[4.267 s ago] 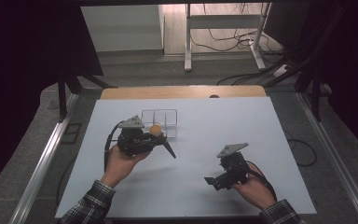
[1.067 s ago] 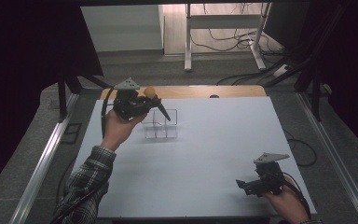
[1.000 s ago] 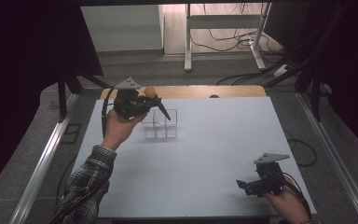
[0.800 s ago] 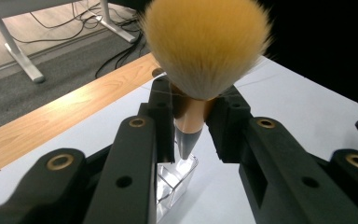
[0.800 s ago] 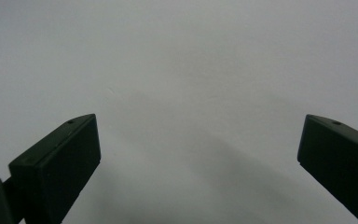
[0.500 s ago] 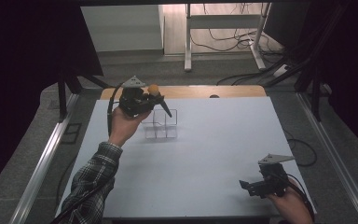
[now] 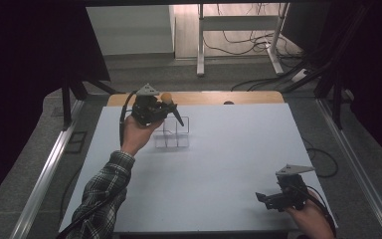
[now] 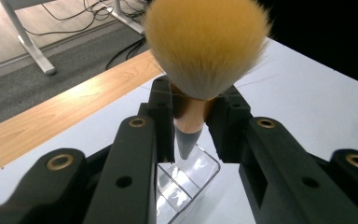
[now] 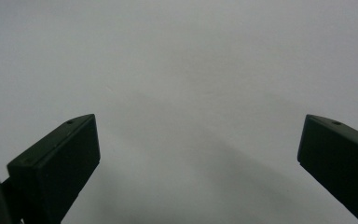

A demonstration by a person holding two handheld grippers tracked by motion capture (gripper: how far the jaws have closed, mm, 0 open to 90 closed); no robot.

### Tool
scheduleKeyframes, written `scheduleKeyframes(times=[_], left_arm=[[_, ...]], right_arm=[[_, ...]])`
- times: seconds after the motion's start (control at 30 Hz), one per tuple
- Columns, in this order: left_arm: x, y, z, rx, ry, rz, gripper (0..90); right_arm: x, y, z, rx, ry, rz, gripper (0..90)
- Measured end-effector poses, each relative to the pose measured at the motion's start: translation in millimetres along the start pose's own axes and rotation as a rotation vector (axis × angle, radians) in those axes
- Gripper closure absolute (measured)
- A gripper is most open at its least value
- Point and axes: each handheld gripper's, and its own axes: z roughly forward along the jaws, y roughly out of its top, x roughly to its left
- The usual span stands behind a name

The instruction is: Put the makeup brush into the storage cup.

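The left gripper (image 7: pixel 171 115) pinches the brush (image 8: pixel 200 70), handle tip down; since a second ago it has sunk toward the organizer (image 8: pixel 186 184) just below, so insertion seems near; the right gripper (image 7: pixel 271 198) rests spread, well apart.

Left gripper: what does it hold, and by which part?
The left gripper is shut on an orange-bristled makeup brush, clamped at its brown collar; the right gripper holds nothing.

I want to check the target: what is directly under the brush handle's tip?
Under the brush tip is the clear organizer, apparently empty; the jaws hide its other compartments.
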Motion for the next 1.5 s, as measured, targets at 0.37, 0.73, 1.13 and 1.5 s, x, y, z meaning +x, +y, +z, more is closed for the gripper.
scheduleKeyframes(times=[0.37, 0.73, 1.13, 1.5], left_arm=[[-0.7, -9.0, 10.3, 0.013, 0.000, 0.003, 72.3], [-1.1, -21.2, 21.9, 0.027, 0.003, -0.005, 72.3], [-2.7, -33.0, 33.5, 0.049, 0.003, -0.012, 72.3], [-5.4, -40.3, 41.8, 0.060, 0.008, -0.016, 72.3]], right_arm=[[0.4, 0.0, 0.2, 0.003, -0.001, -0.001, 0.0], [0.8, -0.2, 0.8, 0.011, 0.000, -0.002, 0.0], [1.6, -0.3, 1.4, 0.021, 0.002, -0.008, 0.0], [1.8, -0.4, 1.9, 0.024, 0.004, -0.014, 0.0]])
